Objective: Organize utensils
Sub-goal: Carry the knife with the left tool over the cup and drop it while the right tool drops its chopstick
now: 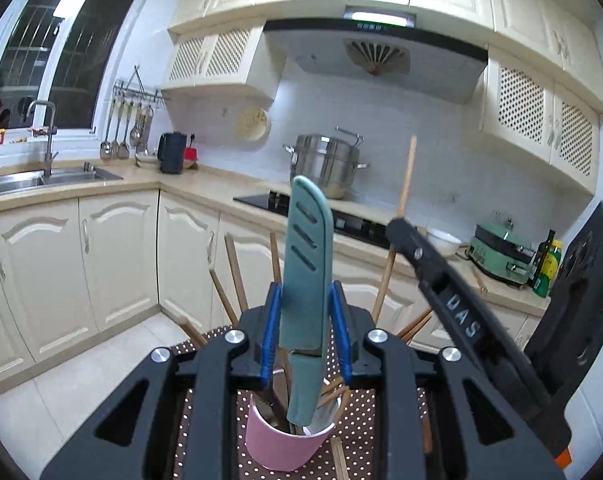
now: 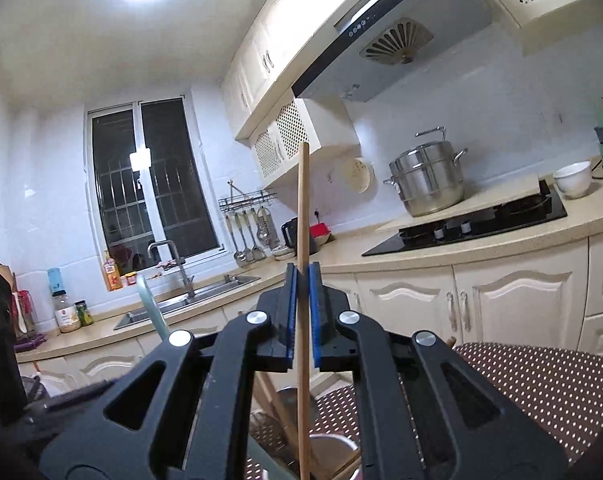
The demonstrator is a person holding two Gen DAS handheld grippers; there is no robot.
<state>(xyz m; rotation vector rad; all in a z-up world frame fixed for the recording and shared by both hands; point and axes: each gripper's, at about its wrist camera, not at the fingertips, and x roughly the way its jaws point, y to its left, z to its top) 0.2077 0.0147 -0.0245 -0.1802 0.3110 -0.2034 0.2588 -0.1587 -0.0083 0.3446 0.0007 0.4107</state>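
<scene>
My left gripper (image 1: 304, 308) is shut on a teal sheathed knife (image 1: 306, 276), held upright with its handle end inside a pink cup (image 1: 283, 446). The cup stands on a brown polka-dot cloth (image 1: 357, 456) and holds several chopsticks (image 1: 335, 390). More chopsticks (image 1: 233, 264) fan out behind the fingers. My right gripper (image 2: 302, 280) is shut on a single wooden chopstick (image 2: 303, 208), held upright above a metal cup rim (image 2: 333, 440). The right gripper (image 1: 433, 276) shows in the left view, right of the knife. The knife tip (image 2: 151, 304) shows in the right view.
A kitchen counter runs behind, with a sink (image 1: 41, 178), a black hob (image 1: 341, 216) and a steel pot (image 1: 325, 164). A white bowl (image 2: 573, 178) and a green appliance (image 1: 501, 254) stand at the right. The polka-dot cloth (image 2: 541, 384) extends right.
</scene>
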